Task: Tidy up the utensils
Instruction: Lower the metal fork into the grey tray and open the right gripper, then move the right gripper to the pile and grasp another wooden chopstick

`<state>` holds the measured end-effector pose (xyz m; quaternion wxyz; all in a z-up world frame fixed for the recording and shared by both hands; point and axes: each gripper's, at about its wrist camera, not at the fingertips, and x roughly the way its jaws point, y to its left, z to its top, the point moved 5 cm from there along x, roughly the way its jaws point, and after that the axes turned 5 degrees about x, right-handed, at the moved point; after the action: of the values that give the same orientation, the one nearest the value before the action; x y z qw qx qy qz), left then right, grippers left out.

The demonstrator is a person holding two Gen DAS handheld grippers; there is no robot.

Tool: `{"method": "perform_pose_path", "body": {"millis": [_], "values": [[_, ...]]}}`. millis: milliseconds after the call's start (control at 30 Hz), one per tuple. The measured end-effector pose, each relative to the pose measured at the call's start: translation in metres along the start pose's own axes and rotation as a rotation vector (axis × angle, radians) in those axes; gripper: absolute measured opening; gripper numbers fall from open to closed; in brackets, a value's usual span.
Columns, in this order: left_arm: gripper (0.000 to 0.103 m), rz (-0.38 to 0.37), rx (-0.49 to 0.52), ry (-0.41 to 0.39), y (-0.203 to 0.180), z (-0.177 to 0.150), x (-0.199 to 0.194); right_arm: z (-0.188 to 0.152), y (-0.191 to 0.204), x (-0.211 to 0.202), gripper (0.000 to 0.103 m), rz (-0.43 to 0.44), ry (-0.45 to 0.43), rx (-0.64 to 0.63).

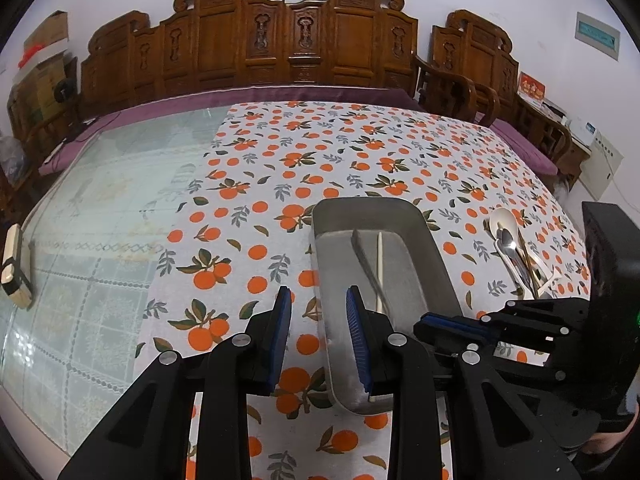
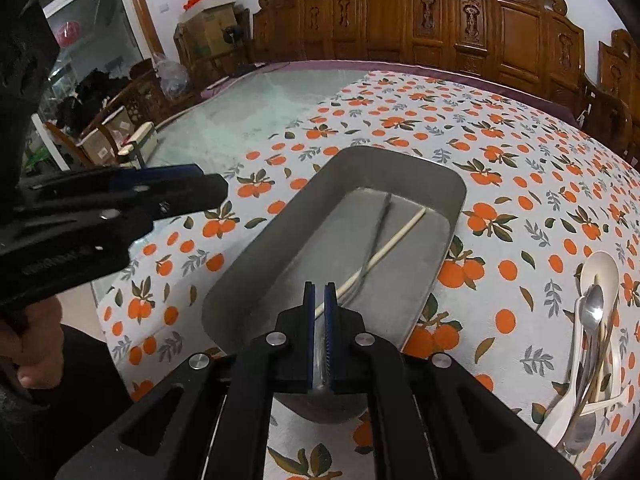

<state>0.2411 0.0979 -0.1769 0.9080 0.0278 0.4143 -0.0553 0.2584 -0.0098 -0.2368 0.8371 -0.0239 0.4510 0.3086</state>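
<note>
A grey metal tray (image 1: 428,256) (image 2: 448,184) lies on the orange-print cloth. In it are a pale chopstick (image 1: 380,264) (image 2: 396,236) and a thin metal utensil (image 2: 376,236). My right gripper (image 2: 319,292) is shut on the near end of the metal utensil, just over the tray's near part; it also shows in the left wrist view (image 1: 424,322). My left gripper (image 1: 318,300) is open and empty, over the tray's left rim. A pile of spoons and chopsticks (image 1: 516,248) (image 2: 592,320) lies to the right of the tray.
A glass tabletop (image 1: 100,216) extends to the left of the cloth, with a small wooden block (image 1: 16,268) near its left edge. Carved wooden chairs (image 1: 288,40) line the far side. A black box (image 1: 608,240) stands at the right.
</note>
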Motion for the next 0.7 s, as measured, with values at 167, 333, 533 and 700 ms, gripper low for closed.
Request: {"method": "perform_pose_path", "body": {"millis": [167, 333, 533, 700], "values": [[0.028, -0.02, 0.004, -0.008, -0.009, 0.001, -0.001, -0.001, -0.011, -0.031, 0.008, -0.016, -0.05, 0.0], [0.034, -0.057, 0.04, -0.021, -0.038, 0.004, -0.001, -0.015, -0.045, -0.078, 0.019, -0.101, -0.114, -0.003], [0.034, -0.109, 0.09, -0.031, -0.08, 0.005, 0.002, -0.04, -0.105, -0.119, 0.023, -0.233, -0.142, 0.024], [0.034, -0.149, 0.111, -0.03, -0.11, 0.002, 0.007, -0.059, -0.157, -0.134, 0.024, -0.309, -0.151, 0.1]]}}
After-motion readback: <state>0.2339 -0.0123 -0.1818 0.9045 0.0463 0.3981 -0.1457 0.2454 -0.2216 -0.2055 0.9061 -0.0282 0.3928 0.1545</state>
